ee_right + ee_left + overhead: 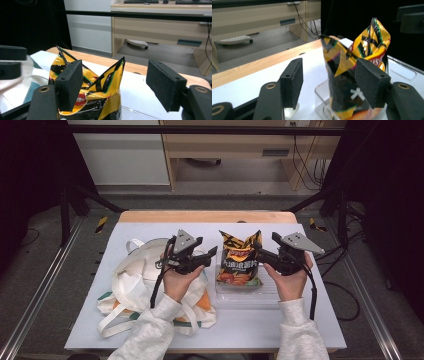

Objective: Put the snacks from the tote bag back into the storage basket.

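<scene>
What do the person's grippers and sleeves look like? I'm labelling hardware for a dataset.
Both the left gripper and right gripper are black, with two flat rectangular foam-faced jaws on arms with brass-ringed pivots. Each carries a grey three-cornered plate on top and trails a black cable. The sleeves are light grey, speckled knit.

The chip bag (239,261) bears Chinese characters too small to read, and a partial "US" in the left gripper view.

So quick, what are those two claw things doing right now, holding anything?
Left gripper: open, holding nothing; the chip bag stands beside its jaws.
Right gripper: open, holding nothing, jaws apart by the bag's top.
</scene>
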`<control>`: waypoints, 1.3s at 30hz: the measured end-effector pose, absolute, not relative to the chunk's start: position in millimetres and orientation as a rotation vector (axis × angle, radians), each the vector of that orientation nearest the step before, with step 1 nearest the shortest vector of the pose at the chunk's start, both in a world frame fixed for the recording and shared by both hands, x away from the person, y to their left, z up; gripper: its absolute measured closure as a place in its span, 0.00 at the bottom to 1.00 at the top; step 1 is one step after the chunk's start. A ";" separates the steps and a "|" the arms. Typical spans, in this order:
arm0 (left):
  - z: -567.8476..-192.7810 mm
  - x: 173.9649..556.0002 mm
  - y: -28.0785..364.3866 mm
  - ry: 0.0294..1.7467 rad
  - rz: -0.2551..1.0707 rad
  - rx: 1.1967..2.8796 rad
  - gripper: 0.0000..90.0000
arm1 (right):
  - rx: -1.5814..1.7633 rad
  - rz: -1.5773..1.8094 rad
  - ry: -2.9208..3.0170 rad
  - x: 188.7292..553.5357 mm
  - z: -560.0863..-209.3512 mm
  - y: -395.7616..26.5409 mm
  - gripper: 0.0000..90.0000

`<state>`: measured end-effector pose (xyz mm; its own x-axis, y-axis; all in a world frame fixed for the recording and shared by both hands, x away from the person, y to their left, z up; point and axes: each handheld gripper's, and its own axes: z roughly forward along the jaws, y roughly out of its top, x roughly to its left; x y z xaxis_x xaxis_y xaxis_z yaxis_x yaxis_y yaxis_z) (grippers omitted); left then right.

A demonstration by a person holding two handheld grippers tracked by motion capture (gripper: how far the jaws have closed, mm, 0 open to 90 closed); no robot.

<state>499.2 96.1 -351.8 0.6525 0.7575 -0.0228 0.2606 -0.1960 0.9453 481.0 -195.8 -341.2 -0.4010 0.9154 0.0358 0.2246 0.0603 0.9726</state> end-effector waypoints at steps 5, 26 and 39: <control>-352.5 493.4 126.2 0.834 0.544 1.770 0.41 | 1.129 1.371 1.722 475.0 -338.9 -197.7 0.30; -366.5 464.0 237.3 0.951 0.645 1.750 0.38 | 1.105 1.321 1.762 449.4 -347.1 -211.7 0.26; -386.1 449.2 273.9 1.000 0.681 1.753 0.39 | 1.140 1.291 1.754 433.5 -363.9 -237.9 0.24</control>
